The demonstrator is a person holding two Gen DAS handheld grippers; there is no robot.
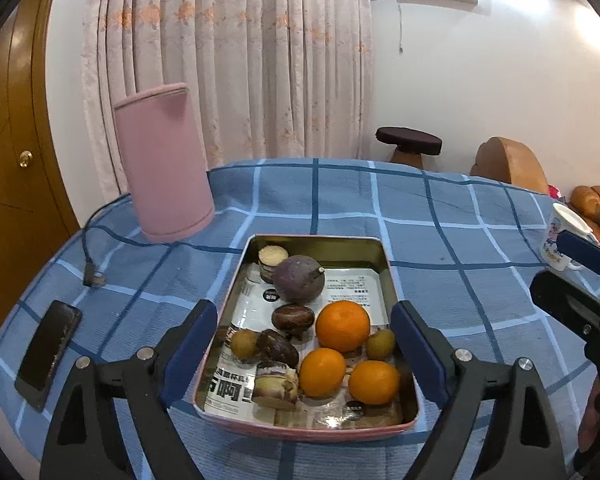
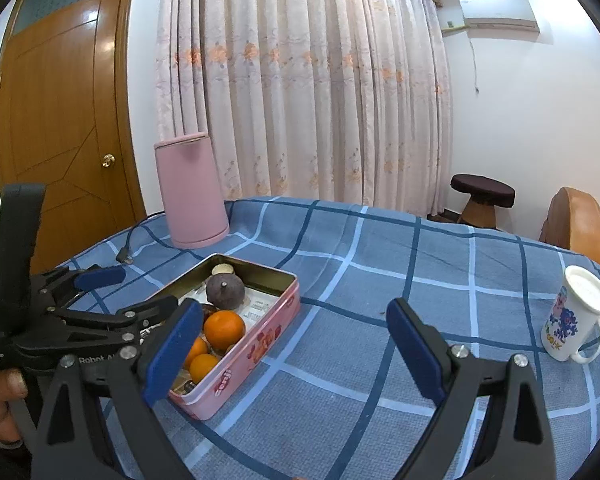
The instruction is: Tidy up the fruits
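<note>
Fruits: gathered in a shallow rectangular pink metal tin (image 1: 384, 258) lined with printed paper, which sits on the table near its front edge.
Table: covered by a blue checked cloth (image 1: 440, 216) with dark and pale stripes.
Pink cylinder: a tall pink fabric-covered cylindrical container (image 1: 162, 168) stands upright on the cloth behind and to the left of the tin, apart from it.
Left gripper (image 1: 304, 354): black, with blue pads; its jaws are spread wide, one pad on each side of the tin's near half, gripping nothing.
Right gripper (image 2: 294, 350): jaws likewise spread wide over bare cloth to the right of the tin, nothing between them.
Phone: a dark flat rectangular phone (image 1: 48, 354) lies on the cloth left of the tin, well apart.
Mug: a white plastic lidded mug (image 2: 572, 316) with a cartoon print stands upright towards the right edge of the table.
Purple fruit: a round dull-purple fruit (image 1: 299, 278) with a short stem rests in the far half of the tin.
Oranges: three round oranges, the largest (image 1: 342, 326) mid-tin, two smaller ones (image 1: 322, 372) (image 1: 374, 382) nearer the front wall.
Brown pieces: two glossy dark-brown pieces (image 1: 293, 317) lie left of the oranges; what they are cannot be told.
Small green-brown fruits: one (image 1: 244, 344) by the left wall, one (image 1: 380, 343) by the right.
</note>
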